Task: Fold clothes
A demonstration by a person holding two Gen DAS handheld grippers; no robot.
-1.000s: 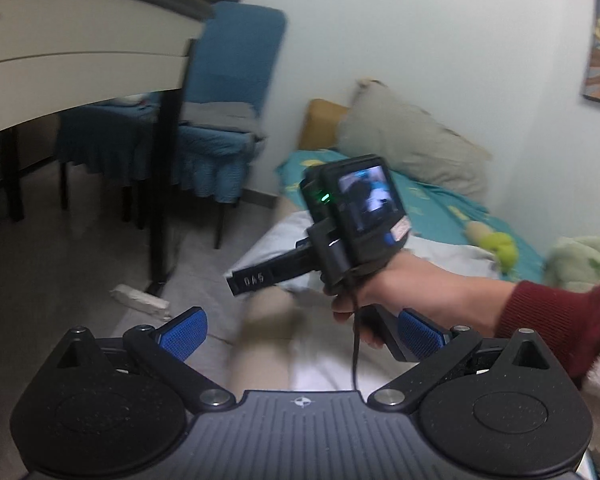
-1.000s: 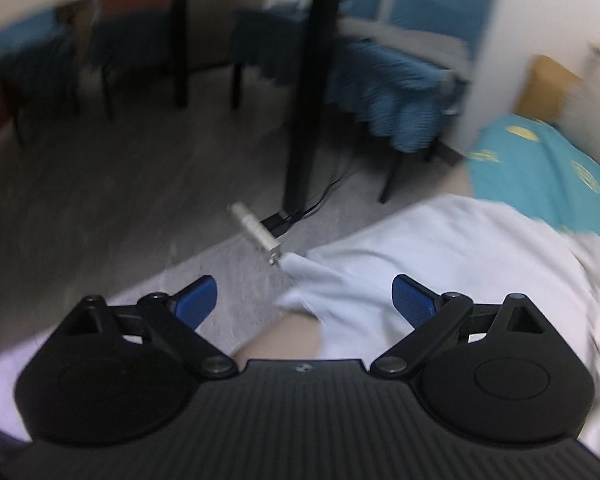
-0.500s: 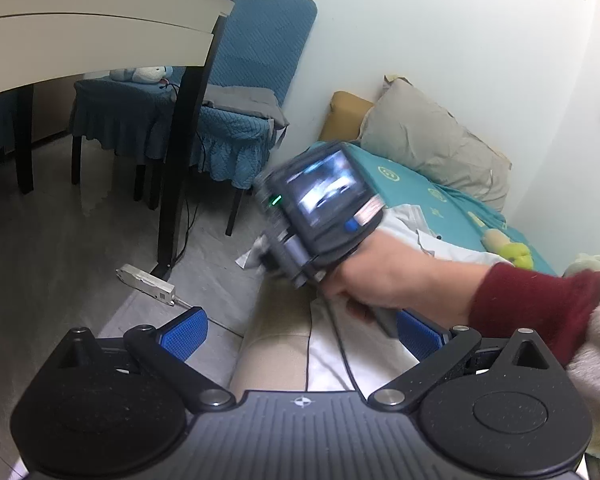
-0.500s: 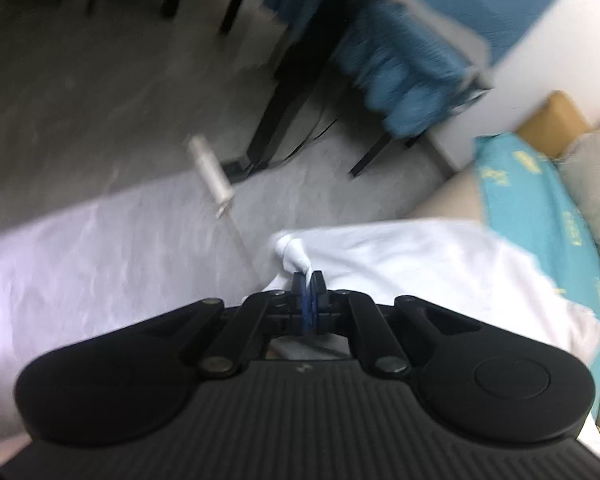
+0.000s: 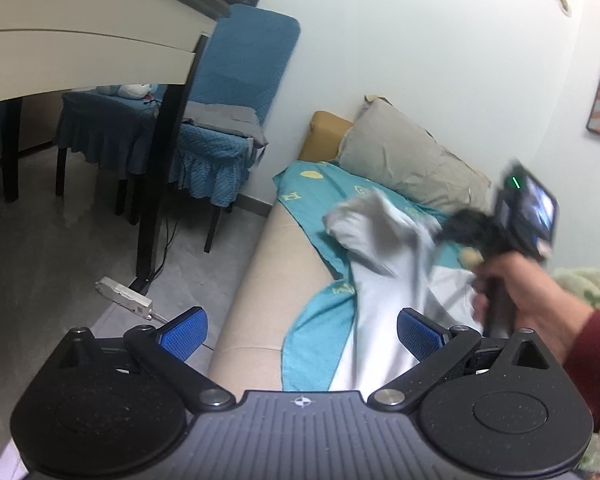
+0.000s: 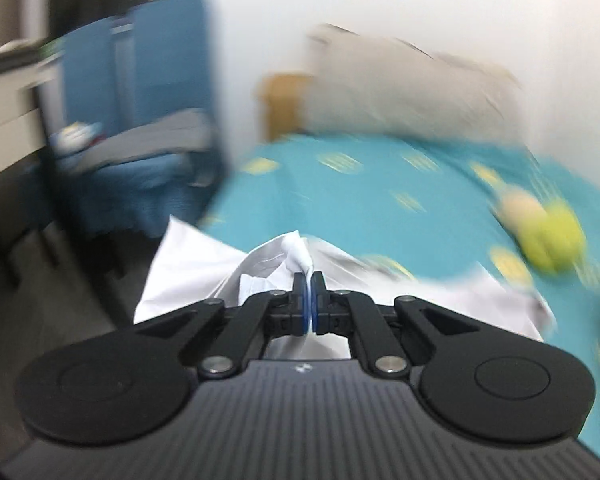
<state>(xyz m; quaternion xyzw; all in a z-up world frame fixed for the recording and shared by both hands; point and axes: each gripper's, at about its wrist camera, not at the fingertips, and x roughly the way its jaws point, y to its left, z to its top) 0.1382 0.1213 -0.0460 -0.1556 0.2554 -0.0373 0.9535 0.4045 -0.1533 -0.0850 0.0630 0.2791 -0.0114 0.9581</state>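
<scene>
- Right gripper: jaws pressed together, clamped on a bunched fold of white garment.
- White garment: lifted ahead of the fingertips, trailing back over teal sheet.
- Left gripper: jaws apart, empty; garment lying ahead between its fingers.

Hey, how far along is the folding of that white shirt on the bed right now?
Early on. Done: the right gripper is shut on a corner of the white shirt. In hand: that corner is lifted above the teal bedspread, with the rest of the shirt trailing below. Left: no finished fold shows, and the left gripper is open and empty.
</scene>
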